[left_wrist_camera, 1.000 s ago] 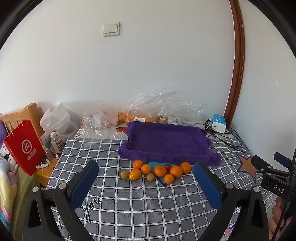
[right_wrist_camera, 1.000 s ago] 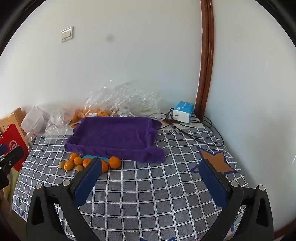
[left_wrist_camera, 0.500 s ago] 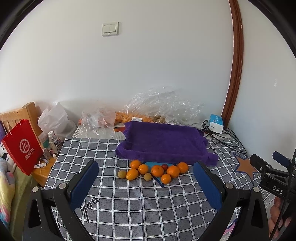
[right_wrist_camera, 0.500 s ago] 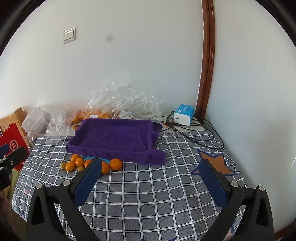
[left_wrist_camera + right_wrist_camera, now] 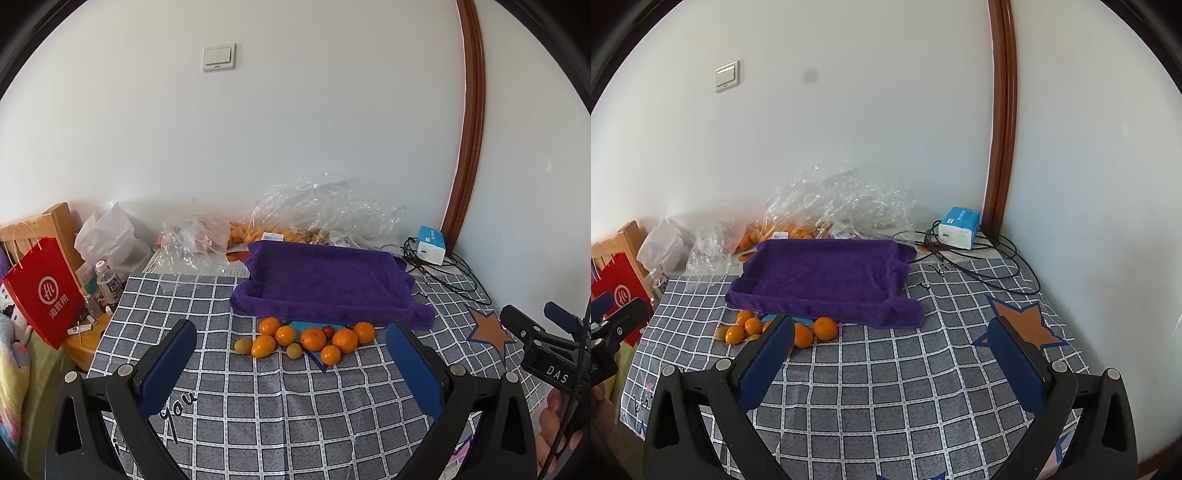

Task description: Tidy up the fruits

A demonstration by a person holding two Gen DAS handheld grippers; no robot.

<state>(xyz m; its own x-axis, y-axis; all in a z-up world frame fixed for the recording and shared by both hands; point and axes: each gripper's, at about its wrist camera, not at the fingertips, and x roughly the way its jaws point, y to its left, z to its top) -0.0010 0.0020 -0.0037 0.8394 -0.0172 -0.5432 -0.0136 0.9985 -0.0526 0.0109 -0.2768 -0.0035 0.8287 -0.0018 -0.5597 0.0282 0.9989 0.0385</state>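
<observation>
Several oranges (image 5: 313, 339) lie in a loose cluster on the grey checked tablecloth (image 5: 258, 398), with two small yellow-green fruits (image 5: 243, 346) and a small dark red one (image 5: 327, 329) among them. Right behind them stands a tray draped in a purple towel (image 5: 325, 284). My left gripper (image 5: 291, 354) is open and empty, held above the table short of the fruit. My right gripper (image 5: 892, 350) is open and empty, further right; its left finger (image 5: 764, 363) hides part of the cluster (image 5: 824, 328). The purple towel (image 5: 827, 277) shows there too.
Crumpled clear plastic bags (image 5: 325, 218) holding more oranges lie against the back wall. A blue and white box (image 5: 430, 243) with black cables (image 5: 979, 266) sits at the back right corner. A red paper bag (image 5: 42, 295), small bottles and a wooden chair stand off the table's left edge.
Both grippers have drawn back and risen slightly, so the fruit and tray sit a little lower and further off in view. Both stay open; nothing on the table has moved.
</observation>
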